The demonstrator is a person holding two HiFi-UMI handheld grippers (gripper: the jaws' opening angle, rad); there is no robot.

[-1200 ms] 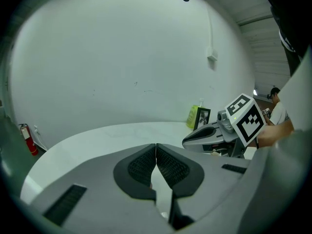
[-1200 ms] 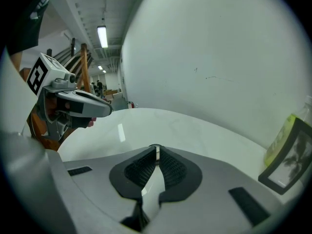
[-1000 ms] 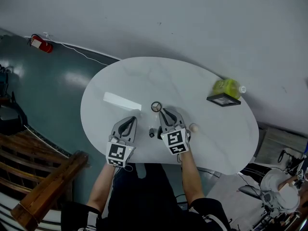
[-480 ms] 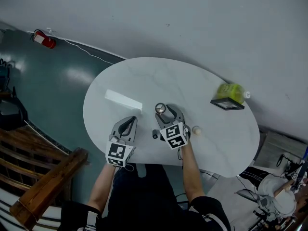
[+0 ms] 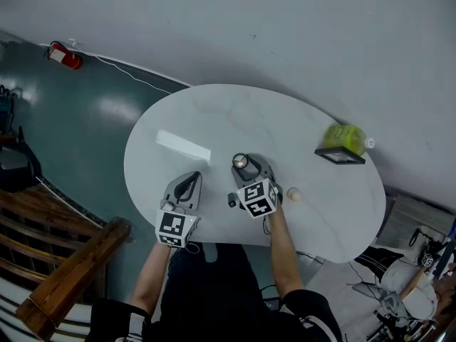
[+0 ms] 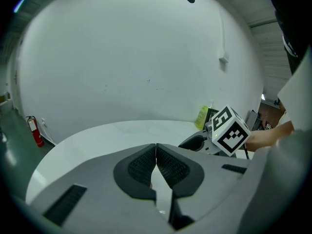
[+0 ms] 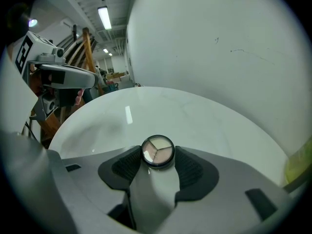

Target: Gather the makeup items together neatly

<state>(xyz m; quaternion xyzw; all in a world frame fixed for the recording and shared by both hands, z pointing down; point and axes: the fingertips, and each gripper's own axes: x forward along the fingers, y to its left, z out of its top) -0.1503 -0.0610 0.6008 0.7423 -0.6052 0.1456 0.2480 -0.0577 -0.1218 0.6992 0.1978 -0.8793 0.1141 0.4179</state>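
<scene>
Seen from above, the white oval worktop (image 5: 214, 112) carries a flat white box (image 5: 183, 146) toward its left. Just nearer the person is the left hand-held gripper (image 5: 190, 179). Its own view shows the jaws closed together, pad against pad.

Between the two tools lies a small dark item (image 5: 231, 200), seen only from overhead and too small to identify.

The right hand-held gripper (image 5: 245, 168) points down at a round compact (image 7: 157, 150) lying flat near the worktop's middle. Its jaws have just been opening and now stand apart, with the compact between their tips. From overhead the compact is only a dark-rimmed disc, while the right gripper view shows three wedges of powder inside it.

Right of that hand rests a small pale ball (image 5: 291, 193). Far right, a green bottle (image 5: 343, 135) lies just behind a dark-framed square (image 5: 340, 155).
</scene>
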